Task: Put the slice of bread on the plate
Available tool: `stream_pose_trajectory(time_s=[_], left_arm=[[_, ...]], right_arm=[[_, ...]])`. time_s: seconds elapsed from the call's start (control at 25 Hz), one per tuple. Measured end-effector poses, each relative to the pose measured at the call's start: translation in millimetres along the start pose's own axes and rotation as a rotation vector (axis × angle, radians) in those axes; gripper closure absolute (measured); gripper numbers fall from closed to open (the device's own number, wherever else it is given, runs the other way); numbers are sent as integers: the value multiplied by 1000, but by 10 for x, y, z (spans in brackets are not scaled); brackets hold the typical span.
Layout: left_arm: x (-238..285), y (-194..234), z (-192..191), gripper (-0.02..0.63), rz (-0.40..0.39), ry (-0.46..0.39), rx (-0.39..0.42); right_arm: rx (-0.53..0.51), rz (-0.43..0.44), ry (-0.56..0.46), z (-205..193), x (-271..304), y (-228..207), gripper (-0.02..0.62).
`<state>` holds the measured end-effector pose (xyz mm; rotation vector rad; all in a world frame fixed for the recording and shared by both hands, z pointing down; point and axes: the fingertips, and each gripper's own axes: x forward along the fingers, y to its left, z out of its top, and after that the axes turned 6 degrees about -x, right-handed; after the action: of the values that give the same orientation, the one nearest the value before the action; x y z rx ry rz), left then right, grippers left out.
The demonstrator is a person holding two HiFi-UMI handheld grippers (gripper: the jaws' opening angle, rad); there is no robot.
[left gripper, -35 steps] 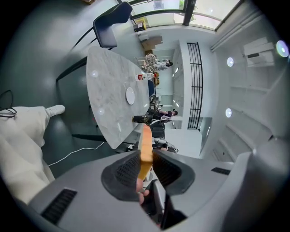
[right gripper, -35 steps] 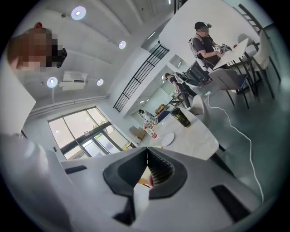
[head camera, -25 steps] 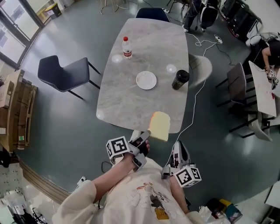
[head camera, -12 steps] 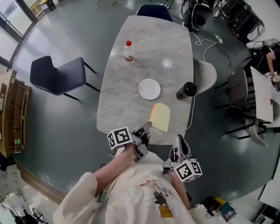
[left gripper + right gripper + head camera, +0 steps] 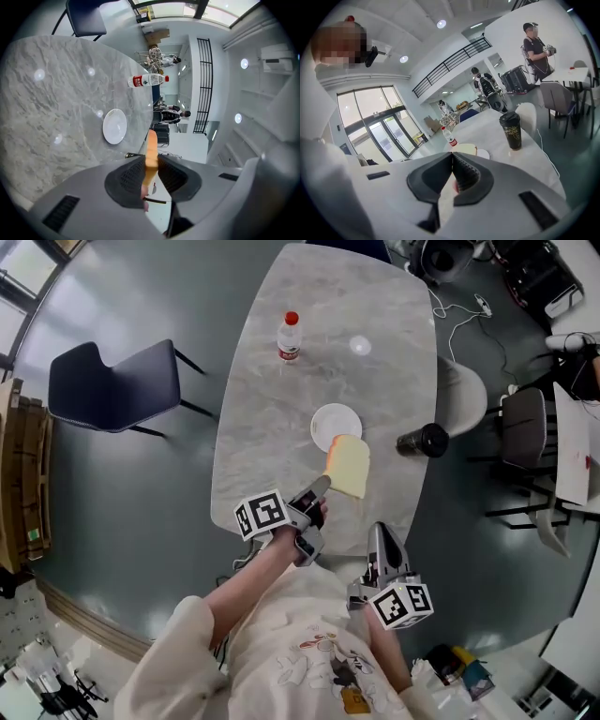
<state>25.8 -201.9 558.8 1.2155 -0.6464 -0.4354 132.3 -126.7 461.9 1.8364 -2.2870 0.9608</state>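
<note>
Left gripper (image 5: pixel 317 488) is clamped on the bread slice (image 5: pixel 348 467) by its near edge. The slice is aloft over the surface (image 5: pixel 281 381), its far end at the white plate (image 5: pixel 330 418), probably for laying flat. Right gripper (image 5: pixel 380 536) is closed and empty, kept clear.

Marble table (image 5: pixel 272 474): white plate (image 5: pixel 324 418) mid-table, water bottle (image 5: pixel 290 338) far end, dark cup (image 5: pixel 424 440) right edge.

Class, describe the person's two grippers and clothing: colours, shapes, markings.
The left gripper and right gripper have pale grey bodies, black ribbed jaw pads, each bearing a white cube with black square markers. The person wears a cream long-sleeved top with a cartoon print.
</note>
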Motion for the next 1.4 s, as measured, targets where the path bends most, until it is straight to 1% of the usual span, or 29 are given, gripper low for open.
stream_pose_trajectory(time_s=[0.16, 0.36, 0.6, 0.88, 1.08, 1.28, 1.4], left_arm=[[173, 108, 230, 515, -5, -13, 3], [361, 314, 410, 515, 7, -42, -7], [578, 568, 610, 515, 37, -75, -29], [805, 775, 792, 515, 61, -97, -11], [932, 910, 899, 515, 87, -111, -5], [988, 979, 970, 515, 126, -124, 23], [981, 1013, 1015, 514, 174, -145, 87]], right_arm=[[4, -9, 36, -63, 182, 30, 589], [-28, -23, 93, -184, 259, -54, 589], [39, -65, 103, -245, 432, -297, 589], [61, -43, 130, -387, 622, -297, 589], [96, -62, 128, -431, 684, -362, 589], [121, -88, 121, -440, 619, -416, 589], [130, -101, 112, -461, 539, -448, 589]])
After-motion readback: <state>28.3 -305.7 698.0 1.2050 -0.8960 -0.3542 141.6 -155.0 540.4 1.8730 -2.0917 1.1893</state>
